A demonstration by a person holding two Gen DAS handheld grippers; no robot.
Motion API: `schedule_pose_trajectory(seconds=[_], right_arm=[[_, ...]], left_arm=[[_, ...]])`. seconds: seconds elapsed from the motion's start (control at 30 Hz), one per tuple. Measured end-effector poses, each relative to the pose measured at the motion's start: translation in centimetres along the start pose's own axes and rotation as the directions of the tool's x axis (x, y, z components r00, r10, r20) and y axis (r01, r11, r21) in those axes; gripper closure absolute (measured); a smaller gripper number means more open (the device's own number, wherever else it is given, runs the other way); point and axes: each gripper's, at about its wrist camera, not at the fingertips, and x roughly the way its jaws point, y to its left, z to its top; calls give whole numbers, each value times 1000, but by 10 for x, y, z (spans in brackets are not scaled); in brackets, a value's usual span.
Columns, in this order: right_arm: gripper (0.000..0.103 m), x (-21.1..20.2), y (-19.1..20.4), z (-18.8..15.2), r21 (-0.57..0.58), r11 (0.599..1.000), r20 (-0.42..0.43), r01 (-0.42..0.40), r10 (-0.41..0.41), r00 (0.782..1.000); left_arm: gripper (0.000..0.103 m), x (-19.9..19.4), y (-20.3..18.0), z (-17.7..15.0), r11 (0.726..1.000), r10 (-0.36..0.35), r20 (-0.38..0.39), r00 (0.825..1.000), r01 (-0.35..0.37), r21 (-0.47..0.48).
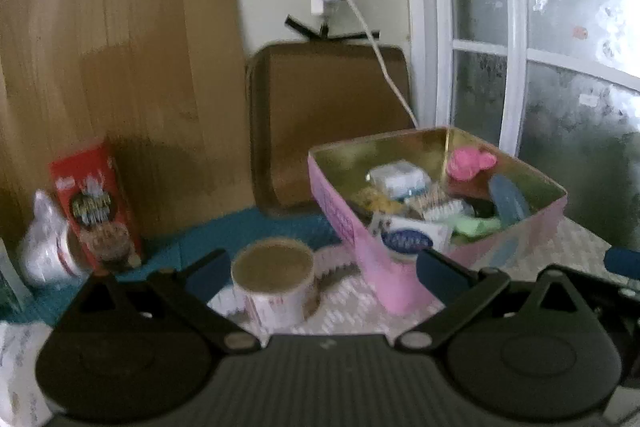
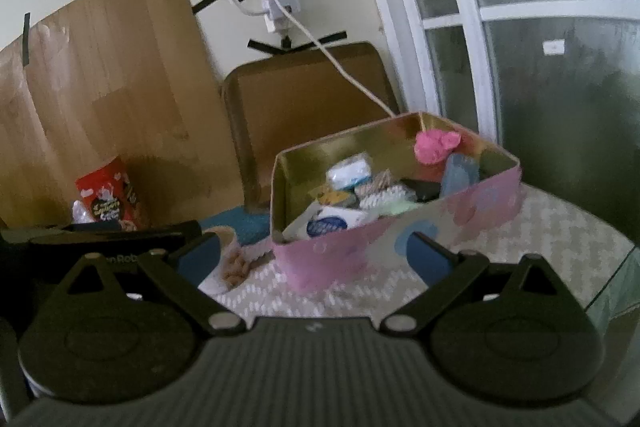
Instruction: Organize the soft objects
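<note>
Pink tin box (image 1: 384,267) is the landmark: it stands on the counter (image 2: 540,247) with its lid off and already holds the soft objects, among them a pink plush lump (image 2: 434,145) in its far corner, a white packet (image 2: 348,169) toward its back wall, a pale green piece (image 1: 478,227) and a bluish pad (image 2: 460,173) by its right wall. Nothing soft seems to lie loose outside the box, though the blur hides detail.

Both tools hover in front of the box and carry nothing. The left hand-held gripper (image 1: 320,269) has its fingers spread wide, straddling a paper cup (image 1: 276,281) that stands just left of the box. The right hand-held gripper (image 2: 316,255) is likewise spread apart, facing the box's near wall.

Risks from here, as I judge them: the left tool is close to the cup, so a forward push toward the box could tip it. The box looks light and its near wall is tall; a finger catching the rim on the way in could shove or tilt it. A white cable (image 1: 372,39) hangs down behind the box's back corner and could snag a high reach. The contents are heaped, so a careless grab may drag a neighbour out.
</note>
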Motion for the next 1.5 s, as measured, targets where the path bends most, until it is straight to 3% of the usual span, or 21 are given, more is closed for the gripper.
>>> schedule_pose_trajectory(seconds=[0.6, 1.5], right_arm=[[2, 14, 6, -8, -31, 1000, -41, -1, 0, 999], [2, 13, 14, -7, -63, 998, -34, -1, -2, 999]], left_arm=[[0, 8, 7, -7, 1000, 14, -9, 1000, -14, -8], [0, 11, 12, -6, 999, -11, -34, 999, 9, -51]])
